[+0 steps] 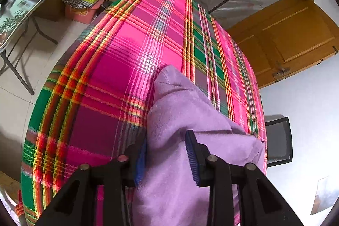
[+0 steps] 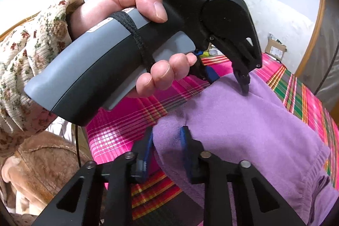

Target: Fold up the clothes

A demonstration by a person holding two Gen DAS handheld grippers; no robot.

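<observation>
Left wrist view: my left claw (image 1: 166, 154) straddles a raised fold of the purple garment (image 1: 180, 111), fingers part open with cloth between them, pads barely pinching. The garment lies at lower centre on the plaid bed (image 1: 118, 52). Right wrist view: my right claw (image 2: 166, 154) likewise straddles the near edge at lower centre; whether it grips, I cannot tell. I judge a fold is in hand. Next, both claws must close firmly and carry the edge across evenly.

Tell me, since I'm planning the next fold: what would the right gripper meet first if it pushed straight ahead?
The purple garment: its cloth already sits between the right gripper fingers. Beyond lies the plaid cover.
</observation>
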